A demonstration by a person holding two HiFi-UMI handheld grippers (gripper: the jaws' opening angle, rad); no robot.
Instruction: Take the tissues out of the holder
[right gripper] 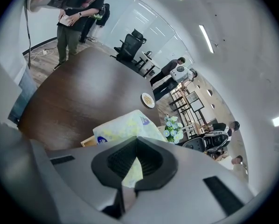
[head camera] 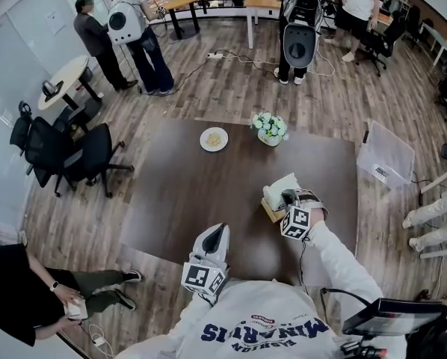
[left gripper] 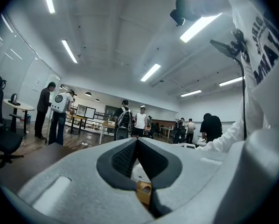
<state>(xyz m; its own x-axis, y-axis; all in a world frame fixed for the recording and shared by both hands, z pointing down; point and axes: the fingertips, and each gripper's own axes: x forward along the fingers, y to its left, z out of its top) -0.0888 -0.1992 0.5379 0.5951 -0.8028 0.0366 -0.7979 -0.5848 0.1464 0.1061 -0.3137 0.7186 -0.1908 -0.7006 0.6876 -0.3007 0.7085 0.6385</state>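
A soft tissue pack (head camera: 281,186), white with pale yellow print, sticks up out of a small wooden holder (head camera: 271,212) on the right part of the dark brown table (head camera: 179,193). My right gripper (head camera: 288,198) is shut on the pack from the near side. In the right gripper view the pack (right gripper: 123,126) runs in between the closed jaws of the right gripper (right gripper: 136,140), with a corner of the holder (right gripper: 87,142) below it. My left gripper (head camera: 222,230) is shut and holds nothing, over the table's near edge. The left gripper view shows the left gripper (left gripper: 137,142) pointing level, with the holder (left gripper: 143,192) in the gap below the tips.
A plate of food (head camera: 214,139) and a pot of white flowers (head camera: 269,128) stand at the table's far side. A clear plastic bin (head camera: 388,155) sits off the right edge, black chairs (head camera: 74,155) to the left. Several people stand farther back; one sits at the lower left (head camera: 29,290).
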